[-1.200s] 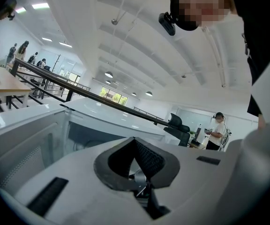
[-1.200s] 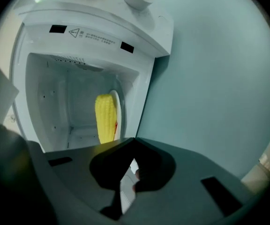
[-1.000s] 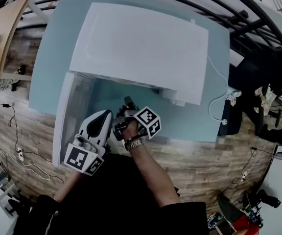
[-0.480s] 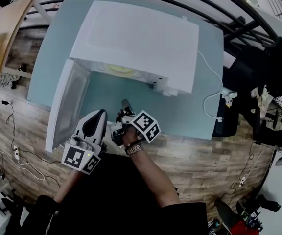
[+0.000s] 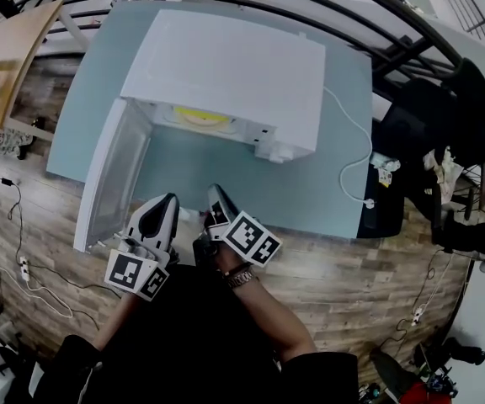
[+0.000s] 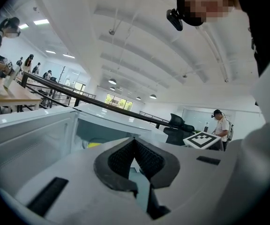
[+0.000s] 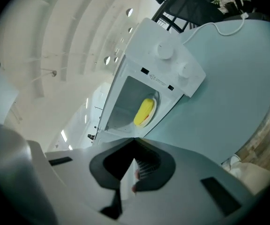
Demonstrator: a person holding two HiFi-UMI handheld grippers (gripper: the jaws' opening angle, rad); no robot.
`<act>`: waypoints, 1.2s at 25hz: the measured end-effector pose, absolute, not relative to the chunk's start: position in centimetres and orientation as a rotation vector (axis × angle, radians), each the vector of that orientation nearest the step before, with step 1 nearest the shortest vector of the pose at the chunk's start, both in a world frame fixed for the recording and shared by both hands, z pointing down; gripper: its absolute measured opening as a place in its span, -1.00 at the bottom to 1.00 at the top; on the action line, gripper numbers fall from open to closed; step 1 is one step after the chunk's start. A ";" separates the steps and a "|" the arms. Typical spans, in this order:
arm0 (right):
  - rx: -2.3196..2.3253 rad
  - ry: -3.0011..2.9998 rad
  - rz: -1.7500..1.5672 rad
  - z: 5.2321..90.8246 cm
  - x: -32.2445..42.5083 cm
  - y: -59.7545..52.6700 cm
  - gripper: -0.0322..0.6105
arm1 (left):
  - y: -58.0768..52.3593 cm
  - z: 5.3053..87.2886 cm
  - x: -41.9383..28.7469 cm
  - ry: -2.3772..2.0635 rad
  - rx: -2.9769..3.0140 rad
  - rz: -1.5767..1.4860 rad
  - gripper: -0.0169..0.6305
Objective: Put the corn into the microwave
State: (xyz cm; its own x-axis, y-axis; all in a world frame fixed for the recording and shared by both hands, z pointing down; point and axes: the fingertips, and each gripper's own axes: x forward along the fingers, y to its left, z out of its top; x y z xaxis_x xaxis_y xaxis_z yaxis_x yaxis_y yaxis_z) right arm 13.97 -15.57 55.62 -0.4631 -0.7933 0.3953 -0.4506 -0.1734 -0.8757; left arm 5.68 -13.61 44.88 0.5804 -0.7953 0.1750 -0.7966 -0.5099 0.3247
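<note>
Head view shows a smooth teal worktop (image 5: 327, 183) carrying a boxy white microwave (image 5: 226, 66). Its door (image 5: 112, 183) is swung wide open to the left, glossy and see-through-ish.

Both grippers sit near the worktop's front edge, well apart from the oven. The left gripper (image 5: 163, 204) is just beside the door's free edge, and the right gripper (image 5: 215, 195) faces the opening. Both sets of jaws are closed up with nothing in them, ribbed dark pads together.

Inside on the pale round plate (image 7: 154, 108) lies the corn (image 7: 143, 111): yellow, stubby, rounded ends. It's straight ahead of the right jaws, long axis roughly side to side across the cavity.

So the corn's in already, I reckon. What's left is the door, and the left hand is closer.
</note>
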 end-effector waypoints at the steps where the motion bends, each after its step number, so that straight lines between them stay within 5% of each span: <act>1: -1.430 1.820 -1.664 55.1 14.1 -15.2 -0.87 | -13.4 44.8 5.7 -1.287 2.450 0.008 -0.94; 22: -1.700 2.534 -0.741 44.6 14.4 -11.5 -0.87 | -10.4 44.5 4.2 -1.309 2.447 0.016 -0.94; 30: -1.756 2.591 -0.645 45.2 15.0 -10.0 -0.87 | -9.5 44.8 3.4 -1.333 2.433 0.032 -0.94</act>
State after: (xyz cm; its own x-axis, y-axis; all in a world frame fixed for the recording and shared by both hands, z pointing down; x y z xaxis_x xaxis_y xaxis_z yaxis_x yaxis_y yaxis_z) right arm 15.00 -10.03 45.19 -0.3951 -0.8795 0.2651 -0.9012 0.3153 -0.2973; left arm 3.42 -9.54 44.84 0.5538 -0.8103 0.1916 -0.8185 -0.4874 0.3041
